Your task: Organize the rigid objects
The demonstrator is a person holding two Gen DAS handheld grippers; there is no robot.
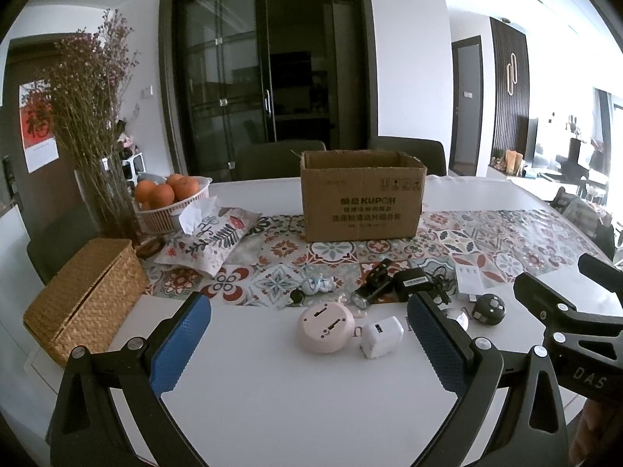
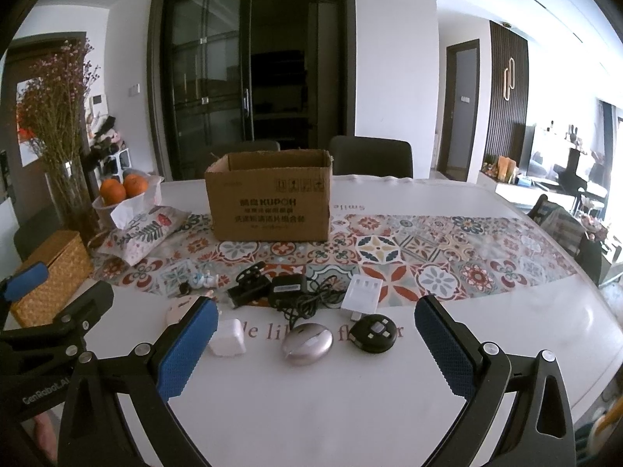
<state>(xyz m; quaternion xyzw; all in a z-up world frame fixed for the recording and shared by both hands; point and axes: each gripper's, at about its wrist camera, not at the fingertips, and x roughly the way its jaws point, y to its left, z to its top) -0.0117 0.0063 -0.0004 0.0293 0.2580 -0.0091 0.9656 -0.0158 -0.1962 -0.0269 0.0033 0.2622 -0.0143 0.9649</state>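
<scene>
Both claws, left [image 1: 307, 334] and right [image 2: 315, 334], gape empty; the cardboard box [image 2: 270, 206] hides its inside, possibly bare.

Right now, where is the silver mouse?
In the right wrist view, the silver mouse lies on the white table between the white charger cube and the black round gadget.

Gadgets [image 2: 307, 344] on table [image 2: 311, 408], before the box [image 2: 270, 206].
</scene>
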